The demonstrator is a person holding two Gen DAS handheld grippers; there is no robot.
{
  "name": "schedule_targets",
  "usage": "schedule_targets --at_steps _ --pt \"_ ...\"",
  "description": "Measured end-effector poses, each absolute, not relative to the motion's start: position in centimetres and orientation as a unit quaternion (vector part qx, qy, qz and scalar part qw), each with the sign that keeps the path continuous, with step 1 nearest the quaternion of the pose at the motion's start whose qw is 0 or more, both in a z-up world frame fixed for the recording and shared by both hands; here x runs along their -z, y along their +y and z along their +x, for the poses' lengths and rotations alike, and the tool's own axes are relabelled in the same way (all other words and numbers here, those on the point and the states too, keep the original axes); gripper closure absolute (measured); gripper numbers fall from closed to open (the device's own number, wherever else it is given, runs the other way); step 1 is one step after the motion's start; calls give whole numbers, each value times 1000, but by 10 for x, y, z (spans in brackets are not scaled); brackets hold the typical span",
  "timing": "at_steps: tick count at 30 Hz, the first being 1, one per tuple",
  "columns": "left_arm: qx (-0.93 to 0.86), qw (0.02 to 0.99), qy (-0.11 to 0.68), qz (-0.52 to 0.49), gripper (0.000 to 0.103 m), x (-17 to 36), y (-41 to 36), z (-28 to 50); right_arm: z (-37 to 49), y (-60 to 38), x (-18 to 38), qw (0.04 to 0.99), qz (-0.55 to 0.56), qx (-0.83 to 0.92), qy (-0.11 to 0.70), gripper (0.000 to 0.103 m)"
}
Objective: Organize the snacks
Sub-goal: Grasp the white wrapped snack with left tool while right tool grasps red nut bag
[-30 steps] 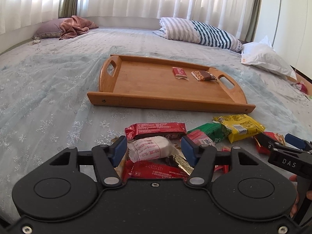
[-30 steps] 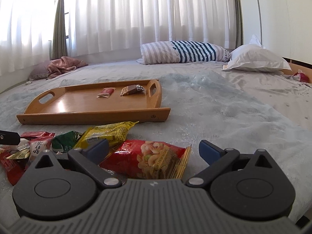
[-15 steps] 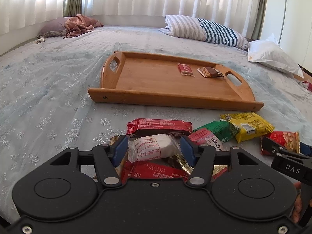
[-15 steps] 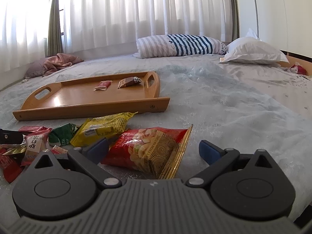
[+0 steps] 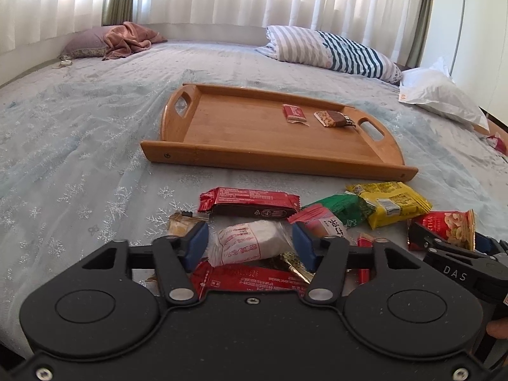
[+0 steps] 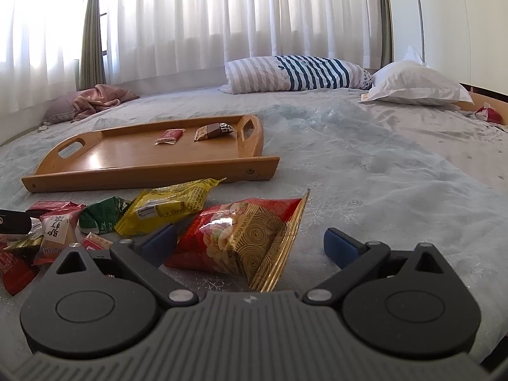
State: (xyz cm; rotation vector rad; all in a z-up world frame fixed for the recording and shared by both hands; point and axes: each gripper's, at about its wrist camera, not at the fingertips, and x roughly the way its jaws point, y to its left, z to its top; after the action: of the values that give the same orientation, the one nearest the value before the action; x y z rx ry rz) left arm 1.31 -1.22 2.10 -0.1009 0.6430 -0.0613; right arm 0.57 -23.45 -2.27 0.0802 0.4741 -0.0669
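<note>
Bamboo, honey-coloured and rectangular, the handled serving tray [image 5: 254, 155] sits on the pale blue snowflake bedspread [image 5: 79, 146] just beyond the snack pile, and I see two things on it: a small red wrapped bar [image 5: 294, 113] and a brown nut bar [image 5: 334, 118], side by side near its far right handle.

My left gripper [image 5: 250, 243] hangs low over the near heap. Its jaws have just been opening a little, and a white wrapped cake with red print [image 5: 247, 243] lies between the blue pads; a narrow gap shows on each side, so I read them as spread, not pinching. Ahead of it lies a long red snack bar [image 5: 249, 206], and a green packet [image 5: 341, 207] and a yellow crinkled packet [image 5: 392, 202] sit to the right.

My right gripper [image 6: 250, 244] stands wide (the right pad is well clear of anything). A red and gold bag of nuts [image 6: 244, 238] lies between its jaws on the bedspread; whether the left pad touches it I cannot tell.

A striped pillow [image 6: 295, 73] rests far back by the curtains.
</note>
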Motion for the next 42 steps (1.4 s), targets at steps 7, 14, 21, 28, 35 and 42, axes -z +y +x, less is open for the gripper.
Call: schedule_targets --at_steps 7,14,21,28,35,42 --pt "34 942 327 -69 31 -14 -10 21 6 -234 23 971 40 32 235 0" --pt "42 931 343 -117 54 -12 1 26 6 -234 23 970 43 28 236 0" --pt "45 933 341 -103 57 -18 -3 22 2 -235 20 970 63 11 236 15" --pt "58 935 337 -90 62 -28 -5 17 -4 -230 10 971 68 12 229 33" --pt "65 942 318 -82 63 -42 -4 15 -8 -230 -4 976 53 18 212 34" --pt "77 946 307 -75 63 -55 -2 26 -5 -240 -19 980 55 23 189 34"
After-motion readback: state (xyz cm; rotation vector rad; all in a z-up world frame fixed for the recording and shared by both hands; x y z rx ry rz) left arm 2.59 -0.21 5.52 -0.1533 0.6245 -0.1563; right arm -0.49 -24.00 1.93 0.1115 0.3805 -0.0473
